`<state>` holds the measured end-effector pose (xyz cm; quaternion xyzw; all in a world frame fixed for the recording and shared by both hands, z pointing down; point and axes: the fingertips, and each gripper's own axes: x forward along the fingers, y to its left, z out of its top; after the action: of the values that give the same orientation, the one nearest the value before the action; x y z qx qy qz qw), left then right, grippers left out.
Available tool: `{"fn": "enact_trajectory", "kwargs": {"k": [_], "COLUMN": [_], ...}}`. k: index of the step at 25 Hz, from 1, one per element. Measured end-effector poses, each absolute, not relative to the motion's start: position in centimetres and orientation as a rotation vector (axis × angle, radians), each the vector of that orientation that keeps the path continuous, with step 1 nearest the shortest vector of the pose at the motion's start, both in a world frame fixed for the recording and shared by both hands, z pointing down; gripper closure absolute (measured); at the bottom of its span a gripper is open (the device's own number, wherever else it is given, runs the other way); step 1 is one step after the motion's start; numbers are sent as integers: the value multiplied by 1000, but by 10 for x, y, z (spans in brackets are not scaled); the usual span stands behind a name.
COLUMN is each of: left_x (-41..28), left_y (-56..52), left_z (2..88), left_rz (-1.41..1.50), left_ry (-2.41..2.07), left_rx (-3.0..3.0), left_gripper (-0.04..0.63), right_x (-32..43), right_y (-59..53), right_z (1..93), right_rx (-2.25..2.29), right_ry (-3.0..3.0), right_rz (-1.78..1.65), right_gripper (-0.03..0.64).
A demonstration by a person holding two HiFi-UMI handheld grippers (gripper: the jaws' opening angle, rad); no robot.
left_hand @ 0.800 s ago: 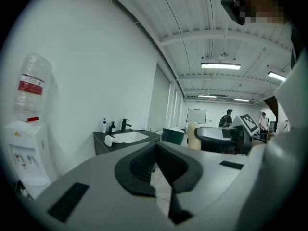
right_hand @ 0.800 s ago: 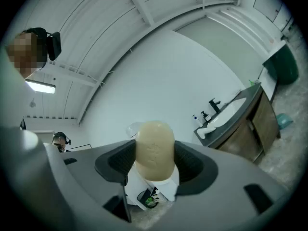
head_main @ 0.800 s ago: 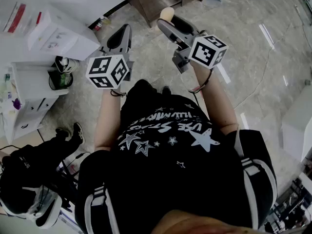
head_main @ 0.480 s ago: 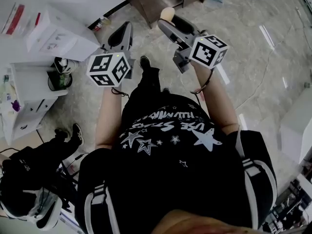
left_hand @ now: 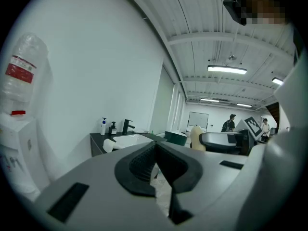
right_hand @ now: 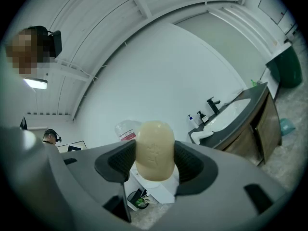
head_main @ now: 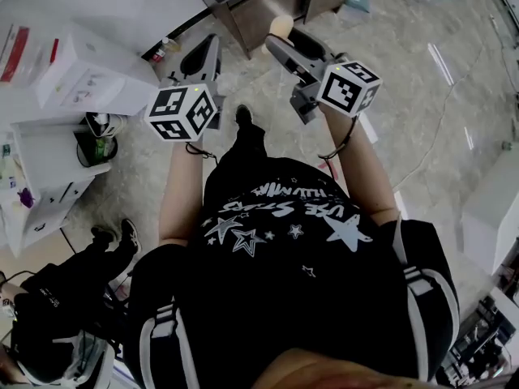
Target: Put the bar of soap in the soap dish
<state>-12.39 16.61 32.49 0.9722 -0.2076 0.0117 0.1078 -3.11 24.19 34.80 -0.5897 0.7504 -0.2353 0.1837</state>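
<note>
One bar of soap [right_hand: 154,143] — pale, rounded, standing on end — is clamped between the pads of the right gripper [head_main: 284,36], which is held level out in front of the person. The jaws stand wide because the bar fills them, and both pads press its flanks. Left gripper [left_hand: 155,162]: jaws closed together, nothing between them, carried level beside the right one.

Step in hand, by my reading: the carry. The soap is picked up but not yet delivered. The person stands on the floor short of the sink counter [right_hand: 240,121], which lies ahead with a white basin [right_hand: 231,110], a black tap [right_hand: 213,103] and bottles [left_hand: 103,126] by the wall.

Soap dish: not positively identified. A white object [right_hand: 198,136] sits at the near end of the counter — possibly the dish, cannot tell.

Next move calls for closing on the counter and confirming the dish. The bar then goes low over it, probably tipped to lie flat, and the right jaws should part only once it rests inside. The left gripper could steady the dish if it slides.
</note>
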Motion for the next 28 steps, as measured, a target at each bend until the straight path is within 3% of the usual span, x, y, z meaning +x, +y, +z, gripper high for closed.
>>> {"fn": "enact_trajectory", "kwargs": {"k": [28], "left_x": [-48], "left_y": [-78], "left_z": [344], "left_rz": [70], "left_ry": [-502], "left_rx": [2780], "left_gripper": [584], "right_x": [40], "right_y": [-10], "right_z": [351], "right_rx": [-1776], "right_ry": [2106], "right_rz": [-711], "right_gripper": [353]}}
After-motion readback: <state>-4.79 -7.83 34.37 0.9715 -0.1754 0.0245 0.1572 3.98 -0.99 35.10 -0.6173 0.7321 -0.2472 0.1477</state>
